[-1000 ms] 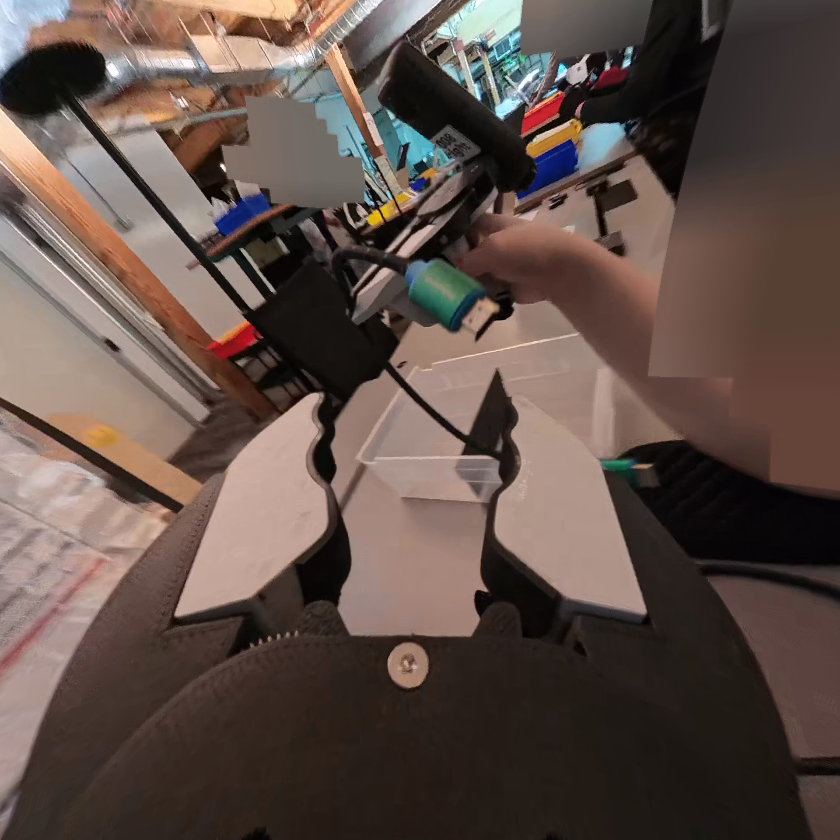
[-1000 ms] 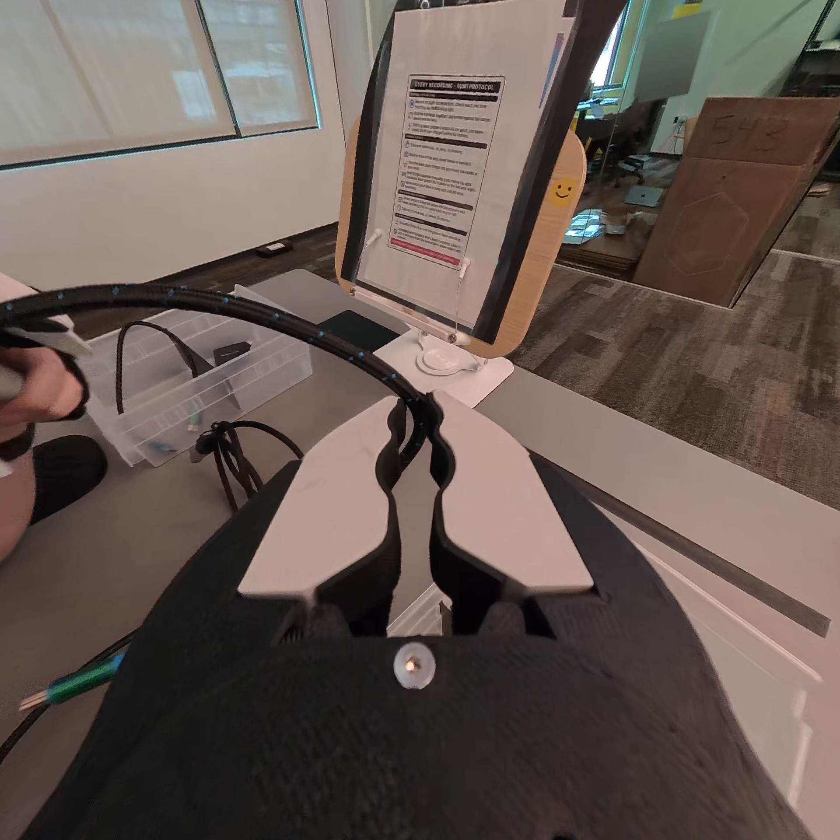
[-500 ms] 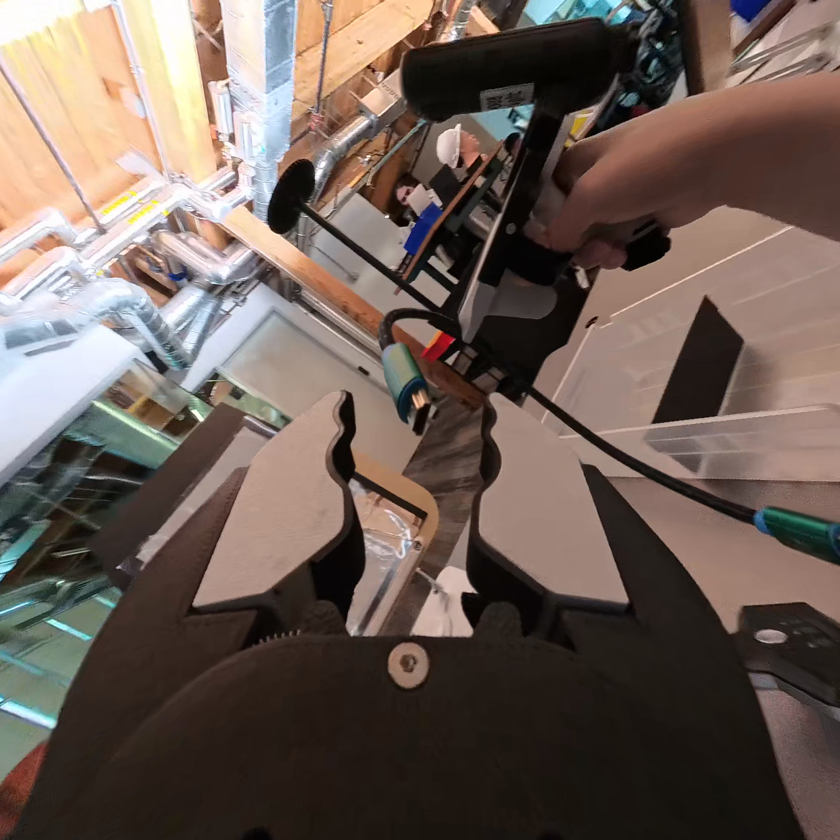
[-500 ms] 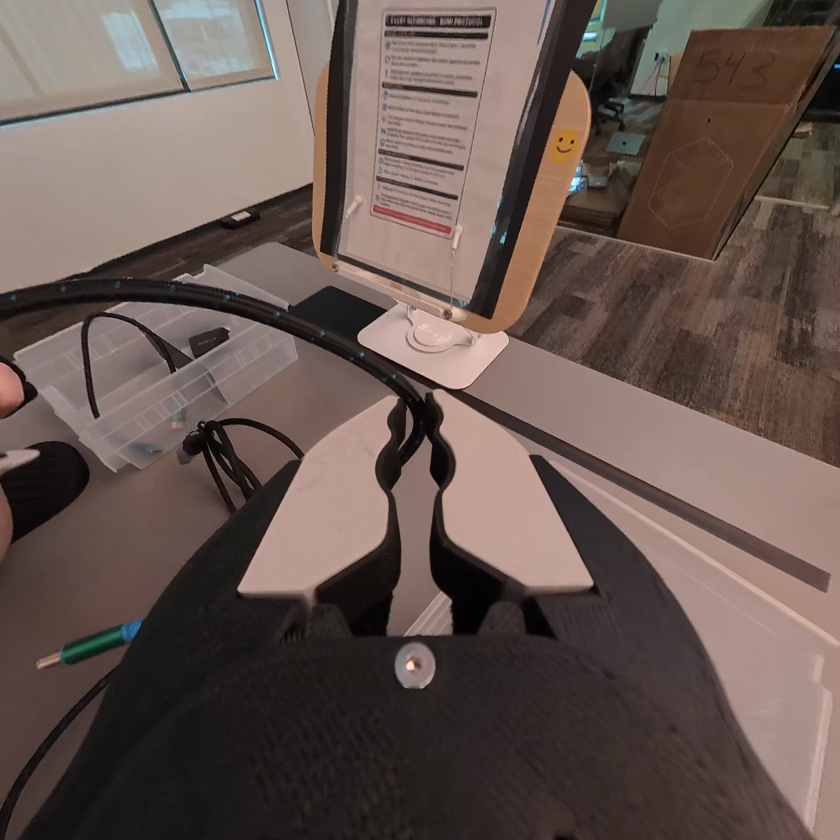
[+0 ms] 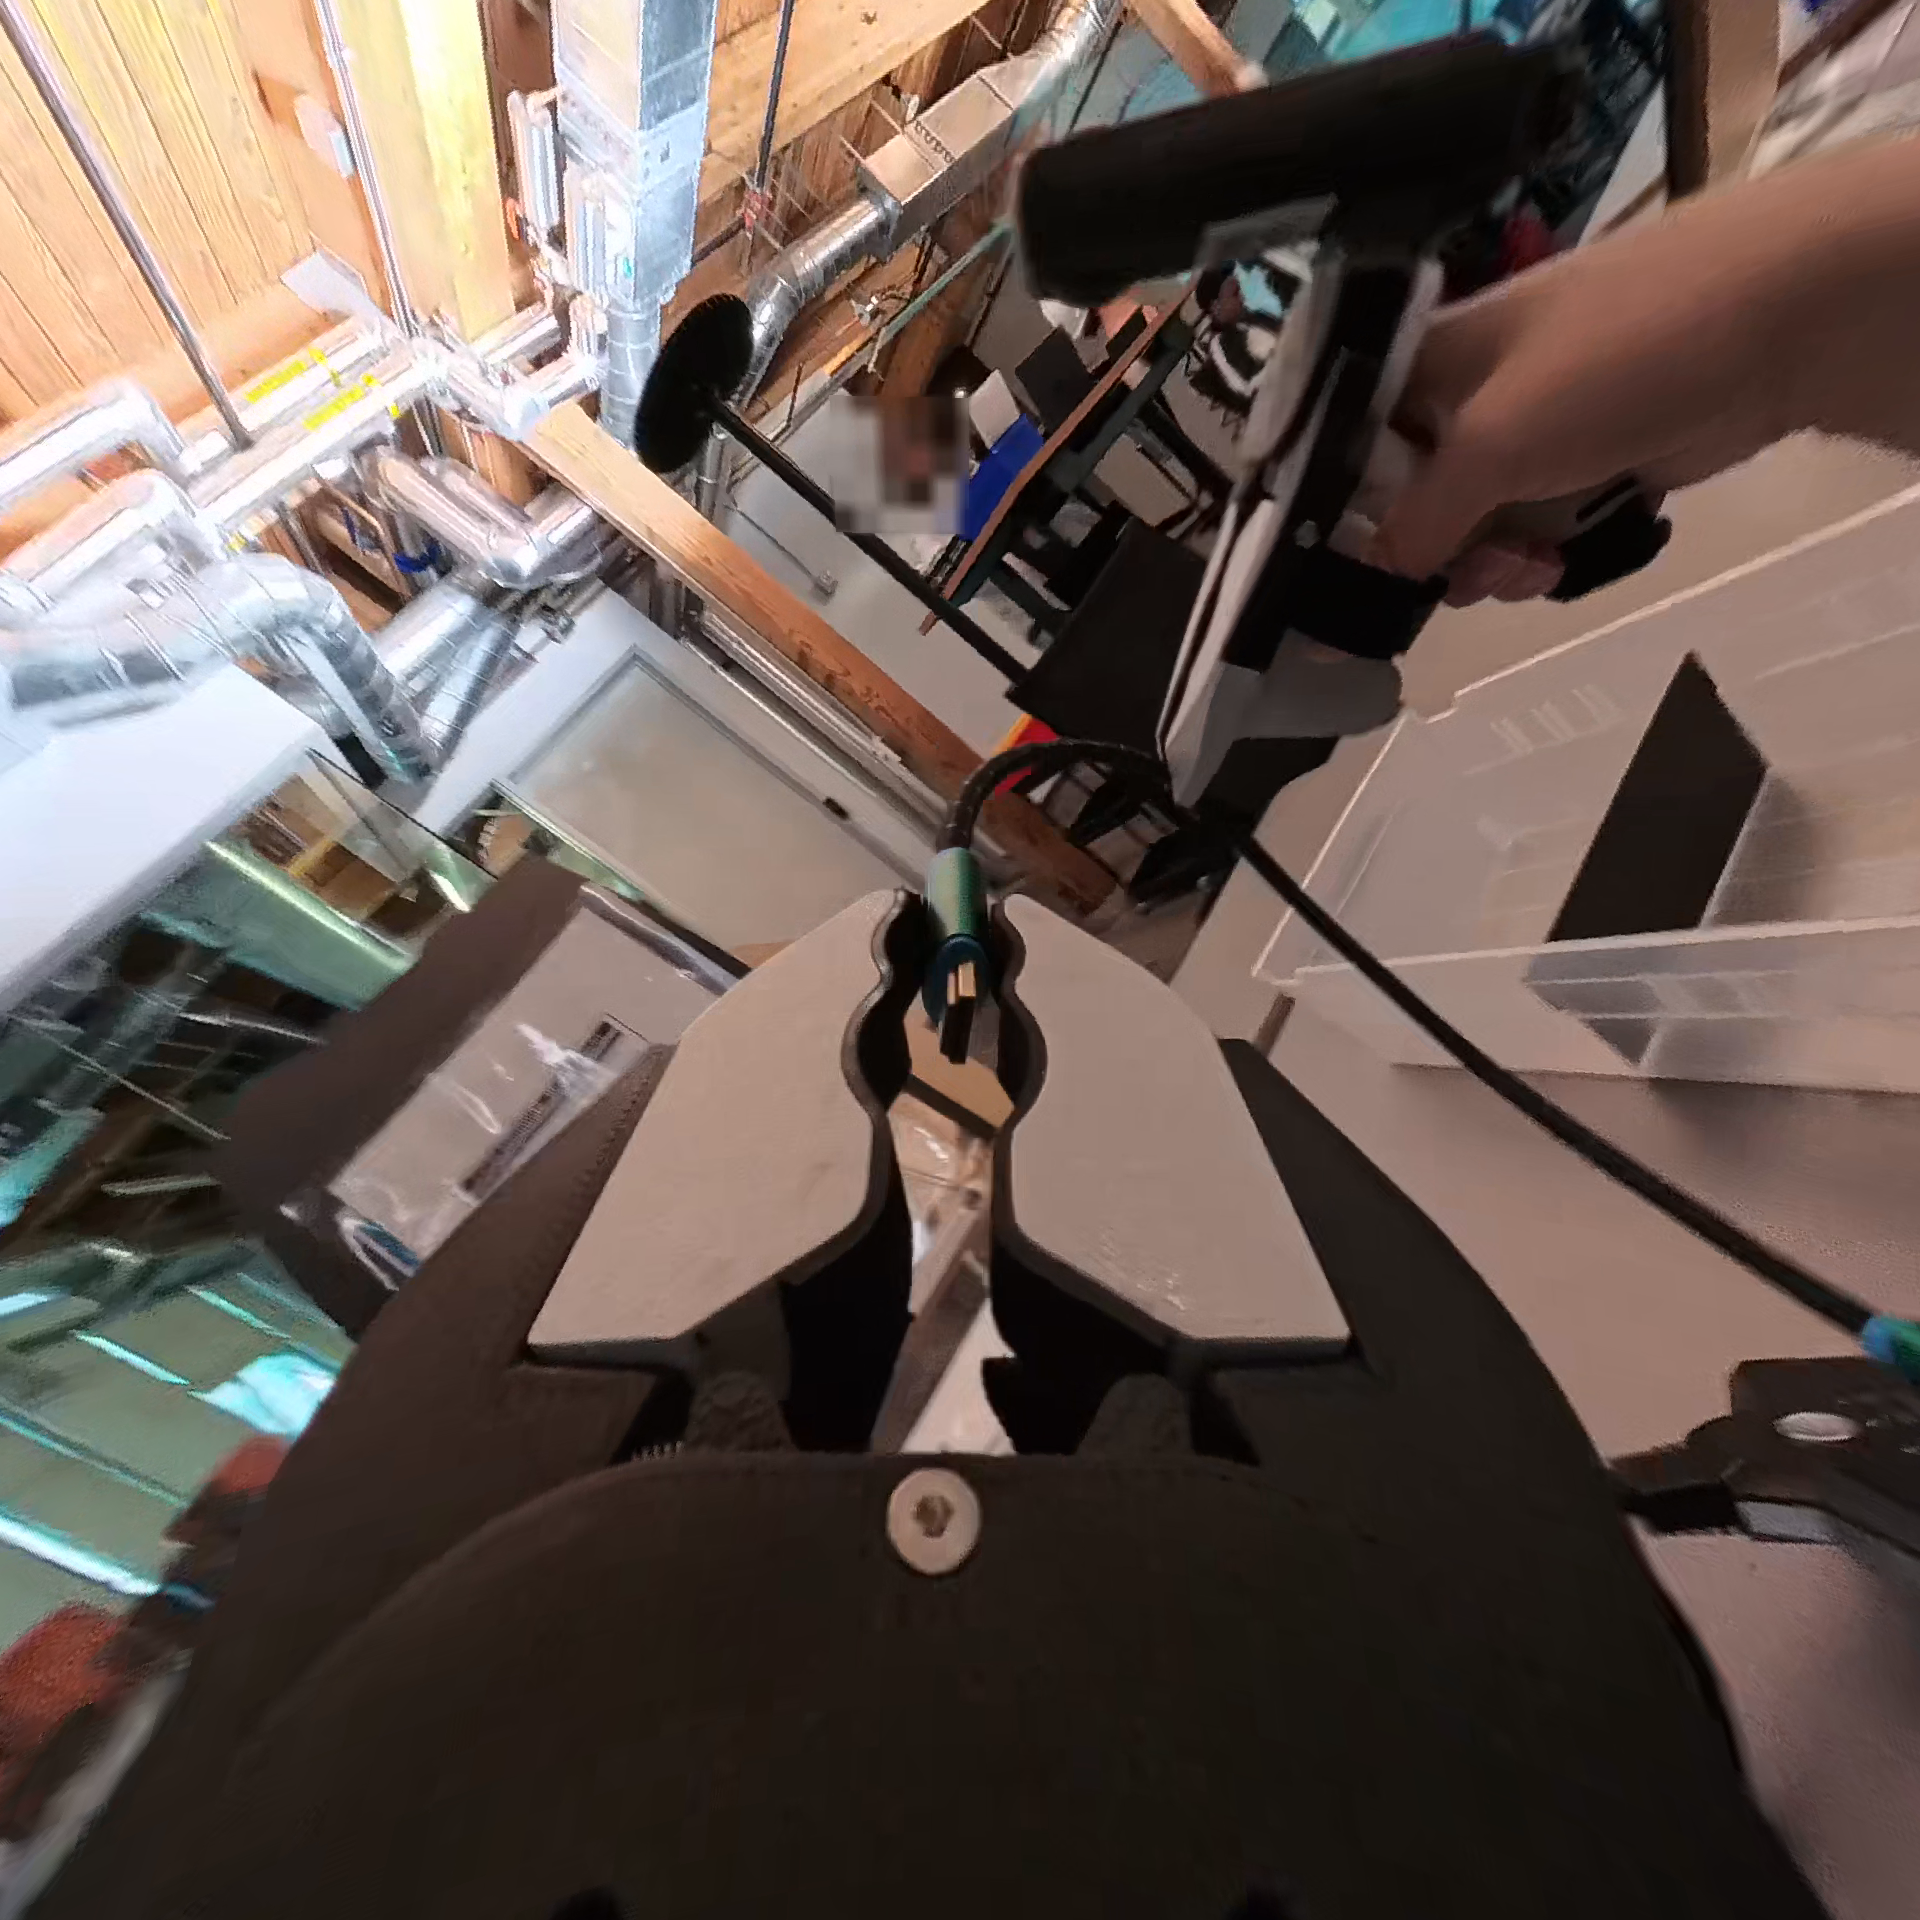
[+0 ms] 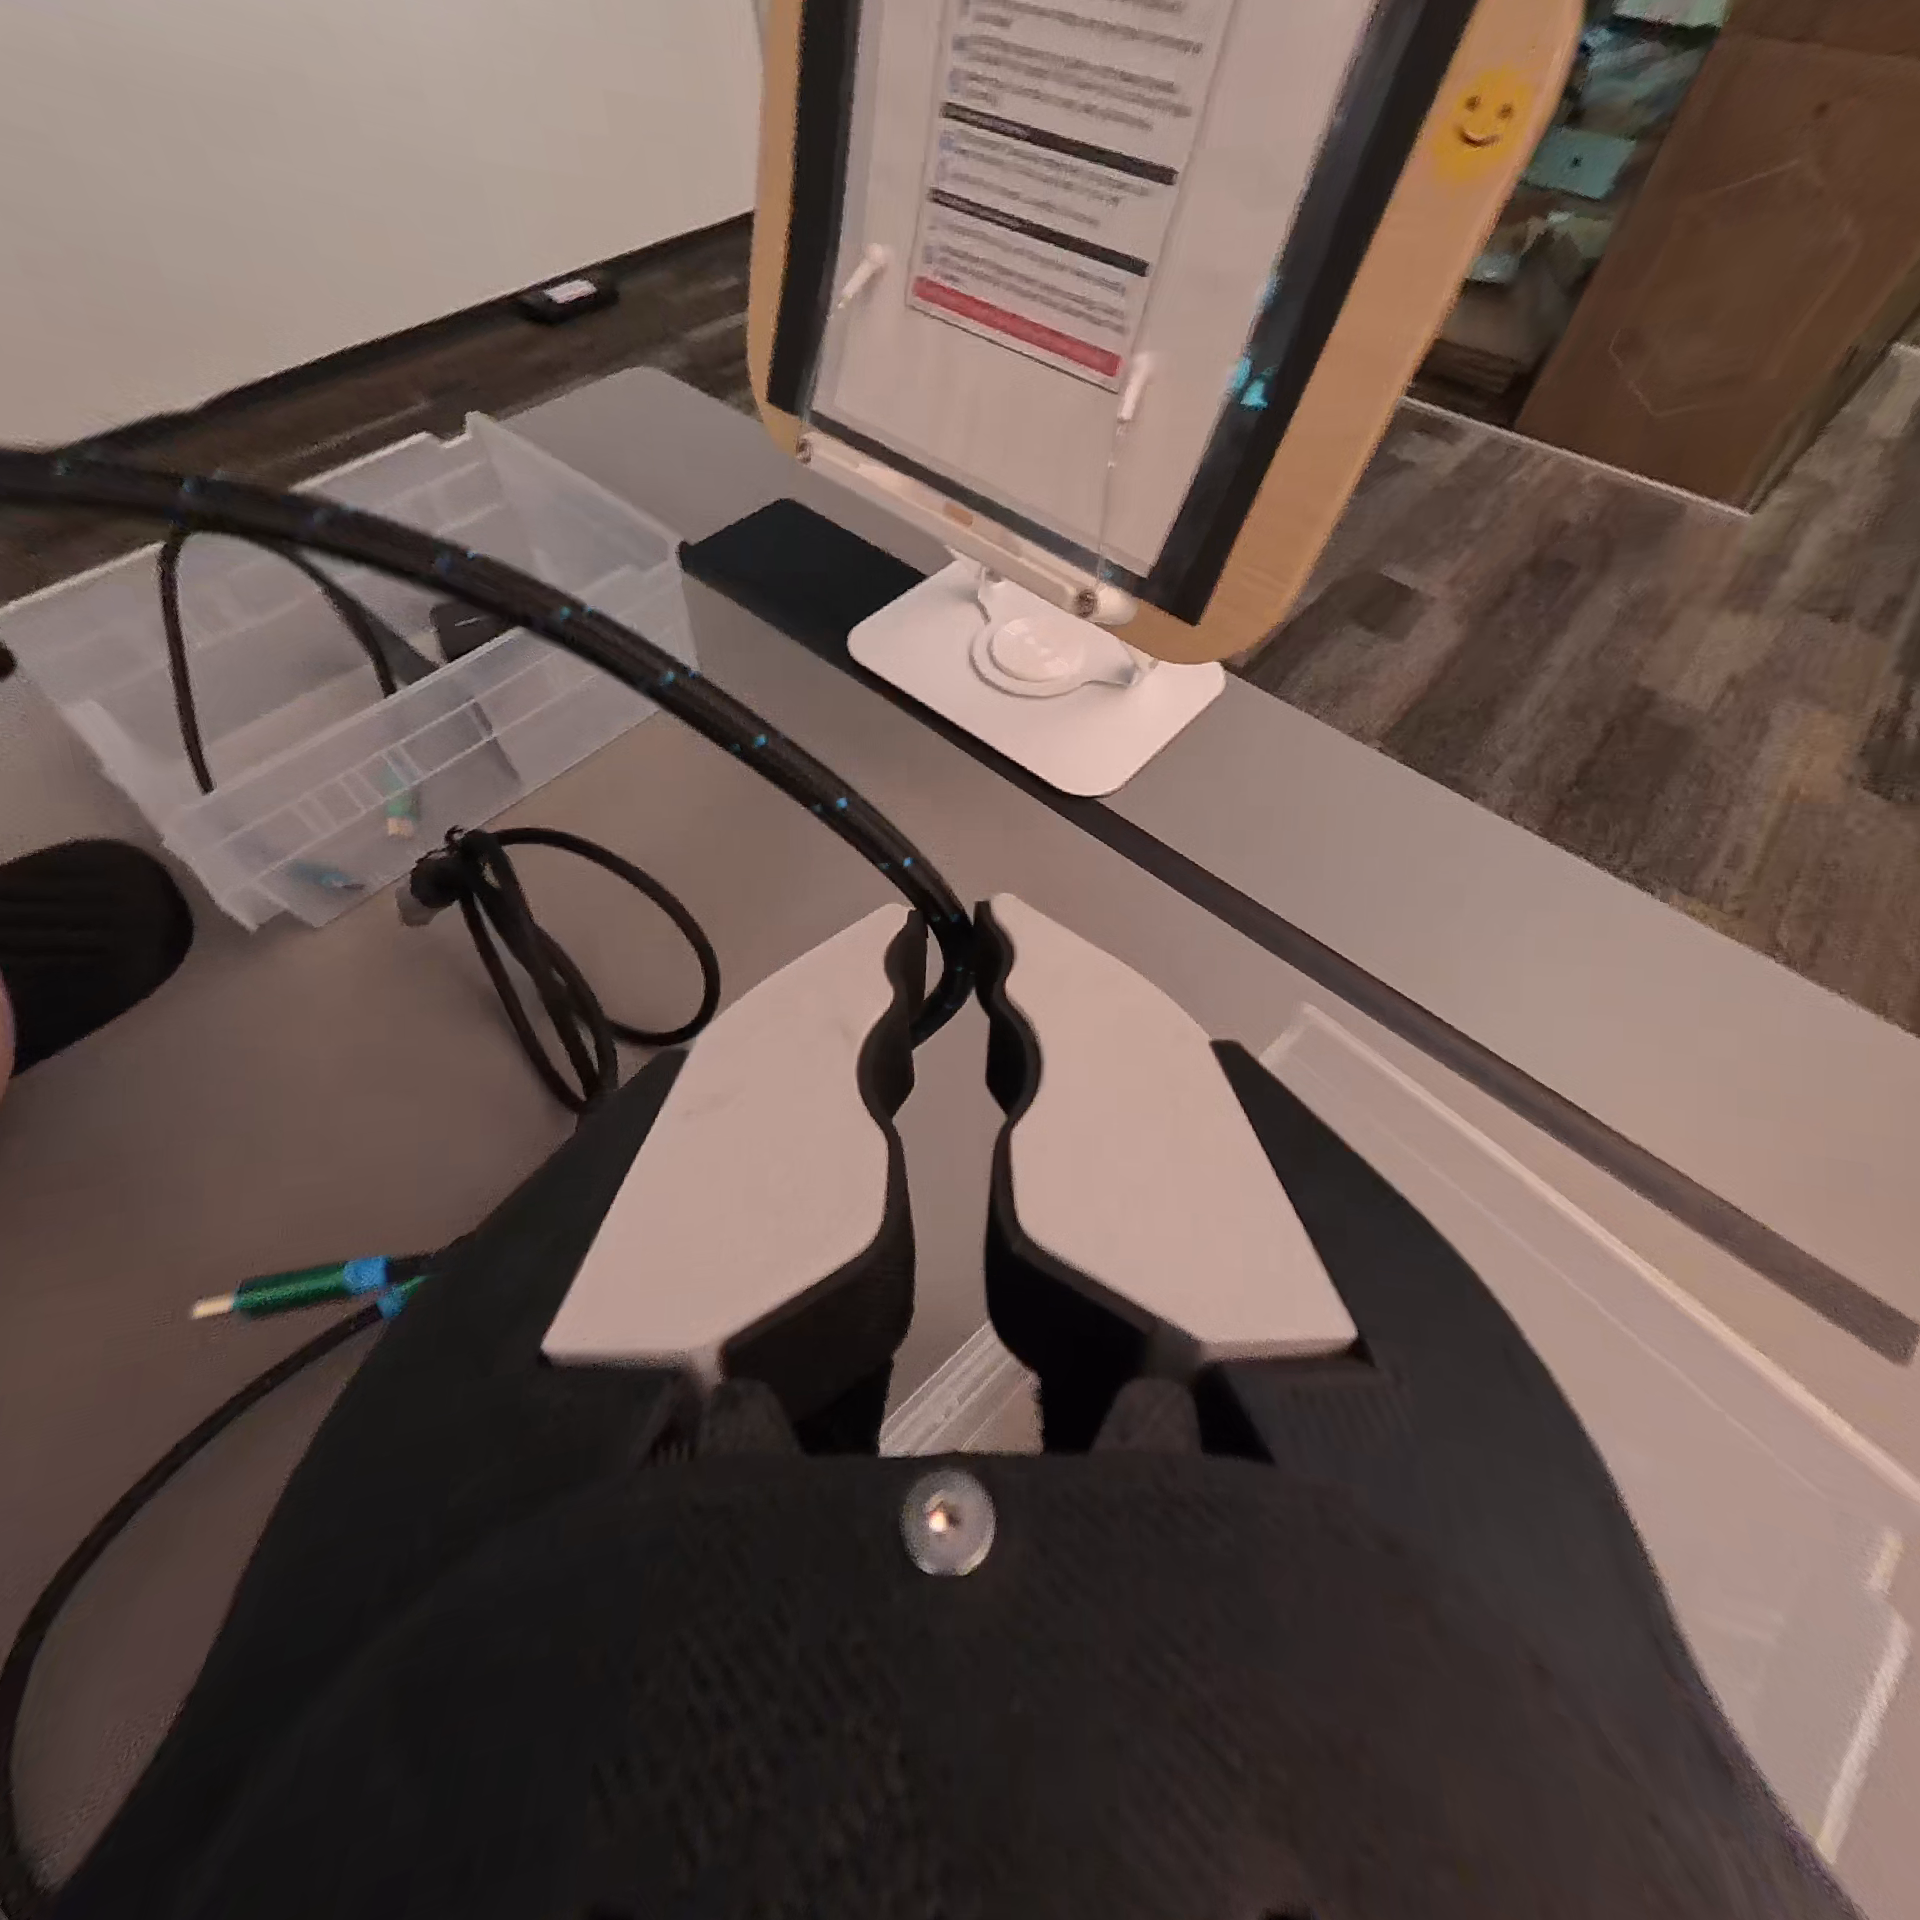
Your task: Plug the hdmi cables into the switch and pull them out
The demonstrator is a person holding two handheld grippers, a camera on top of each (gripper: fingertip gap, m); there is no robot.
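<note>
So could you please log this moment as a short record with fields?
left hand-held gripper: closed around the green HDMI plug, metal tip toward the camera
right hand-held gripper: shut on the braided black cable
spare green plug: lying loose on the grey table
clear bin: on the table, cables inside

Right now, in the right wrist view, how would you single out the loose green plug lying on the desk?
Start at the clear plastic bin at the left of the grey desk, then come down past the tied black cable bundle. The loose green plug lies flat beyond it, alone on bare desk, metal tip pointing left, unlike the small one inside the bin.
</note>
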